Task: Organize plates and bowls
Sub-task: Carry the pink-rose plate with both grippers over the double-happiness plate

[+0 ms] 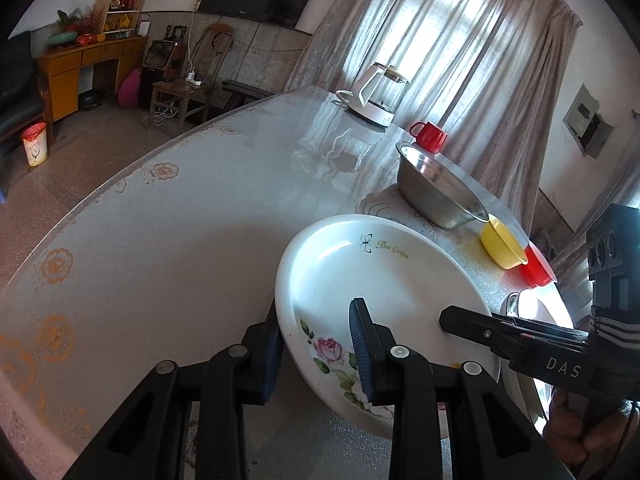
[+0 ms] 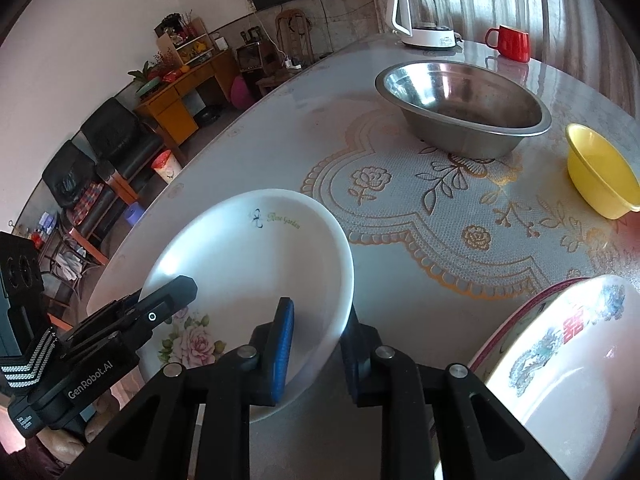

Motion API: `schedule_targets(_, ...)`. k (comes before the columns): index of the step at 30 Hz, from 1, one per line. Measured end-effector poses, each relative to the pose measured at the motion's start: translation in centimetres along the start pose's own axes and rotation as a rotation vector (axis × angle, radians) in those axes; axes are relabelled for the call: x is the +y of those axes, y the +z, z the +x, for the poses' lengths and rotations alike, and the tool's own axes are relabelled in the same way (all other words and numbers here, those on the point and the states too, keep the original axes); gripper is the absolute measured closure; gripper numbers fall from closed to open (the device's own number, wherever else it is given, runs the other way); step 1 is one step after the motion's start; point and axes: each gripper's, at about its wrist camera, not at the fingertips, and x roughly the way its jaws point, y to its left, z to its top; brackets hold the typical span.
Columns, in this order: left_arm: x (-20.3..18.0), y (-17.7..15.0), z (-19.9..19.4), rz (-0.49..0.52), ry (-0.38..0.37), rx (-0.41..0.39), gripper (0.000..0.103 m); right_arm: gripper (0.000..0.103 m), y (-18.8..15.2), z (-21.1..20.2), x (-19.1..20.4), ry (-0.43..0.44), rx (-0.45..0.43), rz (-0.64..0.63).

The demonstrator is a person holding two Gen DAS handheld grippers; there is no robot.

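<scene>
While both grippers pinch the glossy white rose-print plate (image 1: 372,280) by its rim — left gripper (image 1: 320,354), right gripper (image 2: 320,344) — a round steel bowl (image 2: 464,108) sits behind.

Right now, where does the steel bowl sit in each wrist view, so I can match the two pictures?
Left wrist view: the steel bowl is right of centre, beyond the rose plate, with the yellow bowl at its lower right.
Right wrist view: the steel bowl is upper right of centre, beyond the plate.
Shared landmark: the red mug just behind it, beside the white kettle.
</scene>
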Motion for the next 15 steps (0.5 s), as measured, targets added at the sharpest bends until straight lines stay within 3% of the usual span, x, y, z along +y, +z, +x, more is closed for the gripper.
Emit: schedule_targets(15, -2.6, 0.8, -1.8, 0.076, -0.023, -0.059, 0.072, 0.082, -0.9, -3.5, -1.1, 0.05, -0.1, 0.028)
